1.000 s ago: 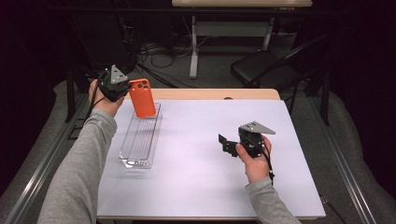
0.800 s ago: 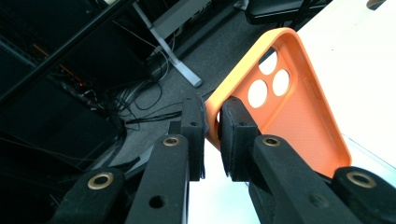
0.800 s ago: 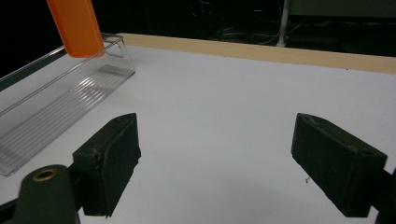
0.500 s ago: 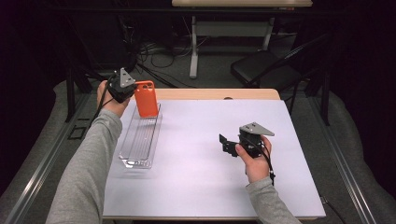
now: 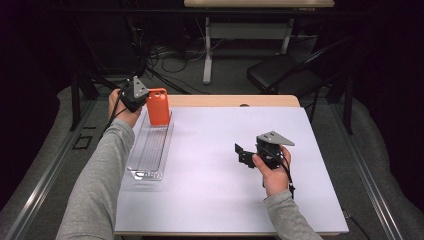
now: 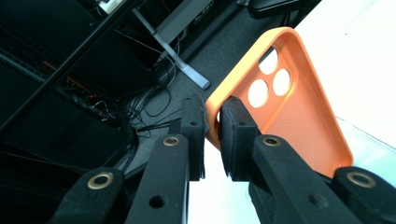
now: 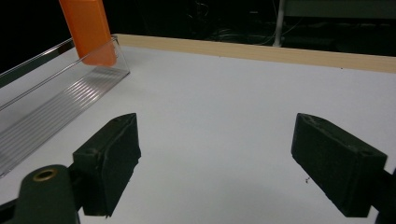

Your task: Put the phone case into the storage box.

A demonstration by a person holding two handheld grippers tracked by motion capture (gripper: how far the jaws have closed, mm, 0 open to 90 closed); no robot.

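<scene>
The setting is a lab or test workspace. A white-topped table [image 5: 210, 165] stands in a dark room, with loose cables [image 5: 165, 55] on the floor, a black chair [image 5: 280, 75] and a second desk's metal legs [image 5: 207, 50] behind.

Phone case [image 7: 87, 29] top cut off; tray [image 7: 42, 112] near end cropped.

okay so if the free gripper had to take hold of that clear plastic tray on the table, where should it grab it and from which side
Probably the long side wall of the clear tray facing the right gripper, near its bare front half. That wall is thin and upright, so open jaws could straddle it from above. The orange phone case, held by the left gripper, occupies the far end.
</scene>
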